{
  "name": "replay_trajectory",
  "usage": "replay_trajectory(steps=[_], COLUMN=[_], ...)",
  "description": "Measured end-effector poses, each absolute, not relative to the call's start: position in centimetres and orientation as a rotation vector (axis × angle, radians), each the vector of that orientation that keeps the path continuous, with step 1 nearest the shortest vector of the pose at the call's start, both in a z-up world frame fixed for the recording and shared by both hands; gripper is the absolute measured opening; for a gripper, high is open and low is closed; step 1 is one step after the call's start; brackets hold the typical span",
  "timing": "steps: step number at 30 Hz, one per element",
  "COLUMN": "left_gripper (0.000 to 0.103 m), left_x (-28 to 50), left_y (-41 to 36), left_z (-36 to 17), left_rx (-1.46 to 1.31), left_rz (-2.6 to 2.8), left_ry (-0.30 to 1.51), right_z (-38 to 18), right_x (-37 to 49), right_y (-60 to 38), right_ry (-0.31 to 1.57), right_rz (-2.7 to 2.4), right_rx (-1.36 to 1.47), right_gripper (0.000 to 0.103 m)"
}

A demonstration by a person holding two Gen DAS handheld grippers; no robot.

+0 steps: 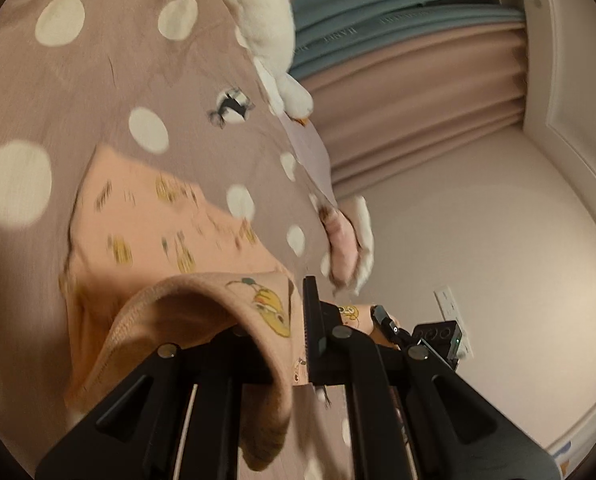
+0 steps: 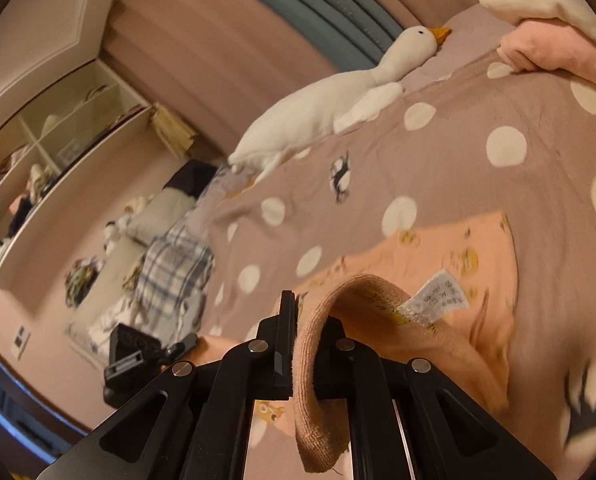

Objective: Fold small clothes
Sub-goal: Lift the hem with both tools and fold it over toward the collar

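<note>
A small peach garment printed with yellow cartoon figures lies partly on the bed, its near end lifted. My left gripper is shut on the ribbed hem, which drapes over and hides its left finger. The right gripper shows to its right, holding the same cloth. In the right wrist view my right gripper is shut on the ribbed hem, which hangs down between its fingers. A white care label sticks out of the garment. The left gripper appears at the lower left.
The bed has a mauve cover with white dots. A white goose plush and a pink-and-white cushion lie on it. Beyond the bed are a pile of clothes, open shelves and curtains.
</note>
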State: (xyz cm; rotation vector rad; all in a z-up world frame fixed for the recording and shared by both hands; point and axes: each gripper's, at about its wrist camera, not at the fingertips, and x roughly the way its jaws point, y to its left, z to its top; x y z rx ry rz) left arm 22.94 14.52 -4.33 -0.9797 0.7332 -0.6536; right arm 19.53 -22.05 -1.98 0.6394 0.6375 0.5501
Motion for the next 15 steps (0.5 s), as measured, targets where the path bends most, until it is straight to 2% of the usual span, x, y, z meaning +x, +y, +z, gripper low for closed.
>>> replay_trajectory(steps=[11, 15], left_gripper=[0.006, 0.006], left_x=[31.7, 33.0], left_y=[15.4, 16.4], left_z=[-10.7, -12.4], left_rx=[-0.912, -0.892], left_rz=[-0.387, -0.288], left_ry=[0.889, 0.940], right_z=[-10.8, -11.9], right_x=[29.3, 30.0], right_y=[-24.6, -26.7], right_ry=[0.892, 0.906], right_rz=[0.288, 0.194], right_rx=[0.804, 0.859], right_gripper=[0.007, 0.007])
